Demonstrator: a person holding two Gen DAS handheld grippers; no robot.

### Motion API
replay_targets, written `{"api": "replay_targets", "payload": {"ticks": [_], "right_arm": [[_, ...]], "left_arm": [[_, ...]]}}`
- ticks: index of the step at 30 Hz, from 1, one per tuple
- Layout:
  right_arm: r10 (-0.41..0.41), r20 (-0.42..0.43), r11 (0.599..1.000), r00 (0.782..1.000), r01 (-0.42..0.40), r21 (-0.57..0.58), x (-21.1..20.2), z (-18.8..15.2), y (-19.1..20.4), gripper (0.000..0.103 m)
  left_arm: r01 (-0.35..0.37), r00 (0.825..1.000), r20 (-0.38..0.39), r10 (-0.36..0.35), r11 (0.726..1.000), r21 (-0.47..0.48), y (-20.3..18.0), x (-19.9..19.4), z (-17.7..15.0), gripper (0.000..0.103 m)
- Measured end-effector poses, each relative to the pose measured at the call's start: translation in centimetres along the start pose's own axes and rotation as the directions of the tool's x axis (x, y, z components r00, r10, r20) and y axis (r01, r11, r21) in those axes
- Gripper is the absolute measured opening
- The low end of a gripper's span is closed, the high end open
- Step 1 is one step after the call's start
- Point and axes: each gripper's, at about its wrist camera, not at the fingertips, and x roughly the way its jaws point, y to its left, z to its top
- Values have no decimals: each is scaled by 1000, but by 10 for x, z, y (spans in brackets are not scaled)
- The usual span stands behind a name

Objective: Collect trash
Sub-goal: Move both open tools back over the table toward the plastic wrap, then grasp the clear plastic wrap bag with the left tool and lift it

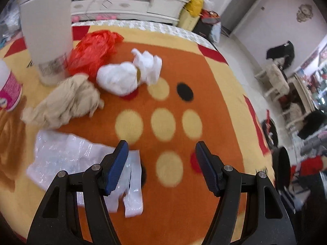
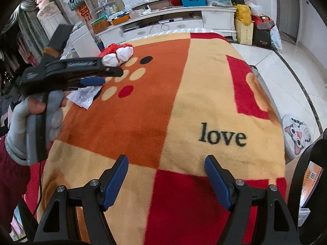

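Note:
Trash lies on a patterned blanket [image 1: 184, 122]. In the left wrist view I see a clear plastic bag [image 1: 67, 159], a beige crumpled rag [image 1: 67, 102], a white wad [image 1: 122, 75] and a red plastic bag [image 1: 92, 51]. My left gripper [image 1: 161, 149] is open and empty, its left finger over the clear bag's edge. In the right wrist view the left gripper [image 2: 110, 75] hovers above the clear bag [image 2: 83, 97], with the white wad [image 2: 118, 56] and red bag [image 2: 110, 48] beyond. My right gripper [image 2: 166, 161] is open and empty over bare blanket [image 2: 184, 102].
A white bin [image 1: 47, 26] stands at the blanket's back left, and a pink-labelled container [image 1: 8, 89] at the left edge. A white cabinet [image 2: 184, 18] with clutter runs along the back. Tiled floor [image 2: 286, 71] and a cat-print stool [image 2: 296, 134] lie to the right.

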Motion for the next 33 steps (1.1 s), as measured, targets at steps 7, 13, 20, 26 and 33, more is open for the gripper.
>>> {"api": "replay_targets", "payload": {"ticks": [7,13,20,26,33], "right_arm": [[36,11,999,999,-36,-3,2,4,10,76],[71,-1,997,997,-71,-26,11,7,30,77],[105,-28,990,994,-107,-88,23,10,66,77],[105,-47,988,993,-110,-108,25,6,75,78],[104,-54,990,993,-108,-87,23,4,69,78]], "left_arm": [[14,999,-29,-14,1000,3,25,-48,-42,67],[-17,1000,20,17,1000,-15,44,-95,-69,67],[-238,965,92,244,969,-71,83,-108,-60,67],[-315,930,135,341,931,-185,119,-90,-42,67],[-463,864,125,487,867,-182,132,-57,-16,67]]}}
